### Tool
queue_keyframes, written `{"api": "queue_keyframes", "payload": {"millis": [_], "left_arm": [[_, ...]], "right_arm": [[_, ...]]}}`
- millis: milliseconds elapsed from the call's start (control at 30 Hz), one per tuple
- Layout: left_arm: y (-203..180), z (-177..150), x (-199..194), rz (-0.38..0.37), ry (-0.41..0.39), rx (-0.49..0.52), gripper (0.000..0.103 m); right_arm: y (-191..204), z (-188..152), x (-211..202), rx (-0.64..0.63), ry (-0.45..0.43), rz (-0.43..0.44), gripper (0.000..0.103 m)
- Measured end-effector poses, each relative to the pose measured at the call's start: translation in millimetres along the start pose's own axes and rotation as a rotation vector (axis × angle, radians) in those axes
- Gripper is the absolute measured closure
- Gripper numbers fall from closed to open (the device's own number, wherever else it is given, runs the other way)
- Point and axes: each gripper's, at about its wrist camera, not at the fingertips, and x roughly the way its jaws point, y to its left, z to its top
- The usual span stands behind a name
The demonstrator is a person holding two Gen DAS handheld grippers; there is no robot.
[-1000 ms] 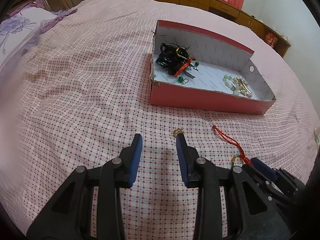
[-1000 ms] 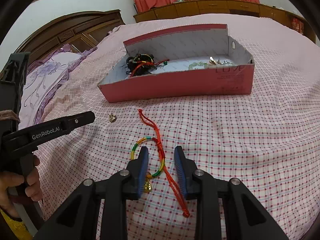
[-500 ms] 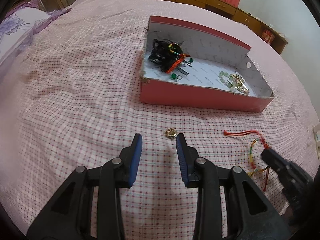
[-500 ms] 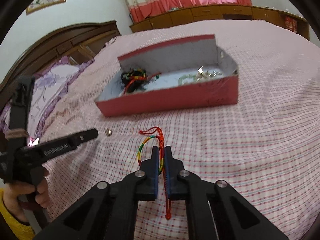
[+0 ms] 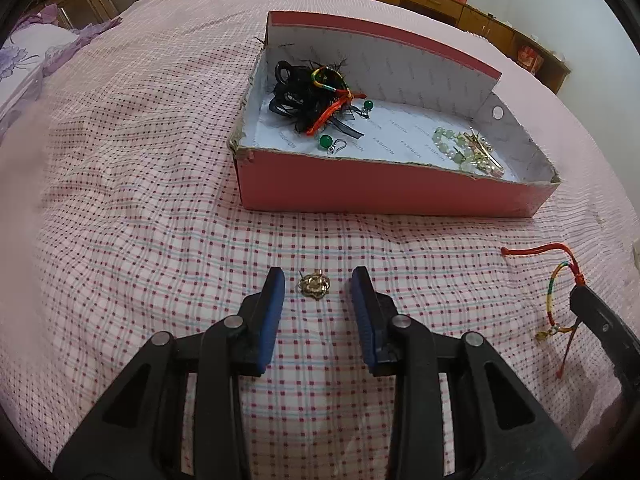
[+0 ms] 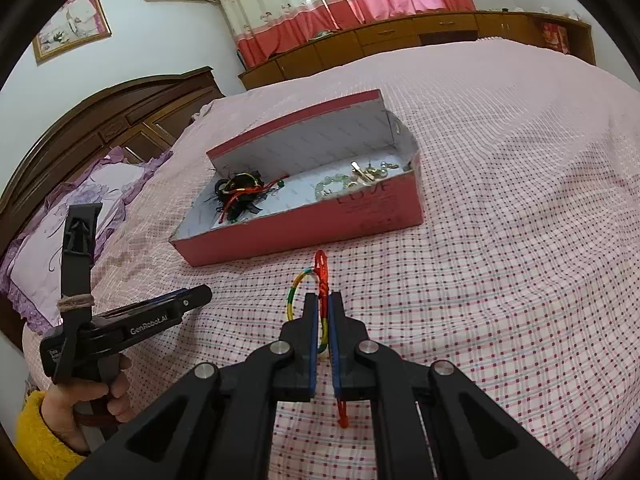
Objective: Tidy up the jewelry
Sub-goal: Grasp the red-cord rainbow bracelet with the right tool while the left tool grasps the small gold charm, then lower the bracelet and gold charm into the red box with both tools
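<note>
A red cardboard box [image 5: 400, 196] with white printed lining sits open on the bed [image 5: 140, 200], whose pink cover is woven in a fine check of red dots and pale blue lines. In the box's left end lies a tangle of black ribbon and cord [image 5: 308, 96] with an orange strand, beside two green bead earrings [image 5: 326, 142] on silver hooks; at its right end a pale green bead bracelet [image 5: 452, 146] lies with gold hairpins [image 5: 484, 148].

In front of the box, on the cover, rests a small gold flower-shaped charm [image 5: 315, 285]. The left hand-held gripper [image 5: 318, 292] points steeply down at it, blue ribbed pads apart, the charm lying between the tips with neither pad touching it.

The right hand-held gripper [image 6: 322, 308] is clamped together on a braided bracelet [image 6: 298, 292] of red, yellow and green thread, held up off the cover in front of the box; its red tail cords hang below the fingers.

Only the right wrist view shows the person's hand [image 6: 100, 396] in a fuzzy yellow sleeve [image 6: 36, 440] gripping the left tool's handle, plus the carved wooden headboard [image 6: 100, 120], purple pillow [image 6: 80, 200] and red-hemmed curtains [image 6: 340, 0]. Only the left wrist view shows the charm.
</note>
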Motion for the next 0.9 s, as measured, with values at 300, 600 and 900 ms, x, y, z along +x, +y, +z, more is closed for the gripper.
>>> {"api": "queue_keyframes", "payload": {"millis": [300,600,900], "left_arm": [[-0.6,-1.5,2.6,0.001,-0.021,0.006,0.096],[1.9,-6.2,-37.4,-0.040,-0.103,0.003,0.096],[-5.5,0.2,-74.0,-0.075,-0.191,-0.005,0.096]], "right_arm": [[-3.0,-2.8,-1.0,0.003,-0.002,-0.004,0.097],[6.2,-1.3,-16.5,-0.032,-0.036,-0.010,0.097],[25.2,4.2,-33.2,-0.090,-0.089,-0.007,0.097]]}}
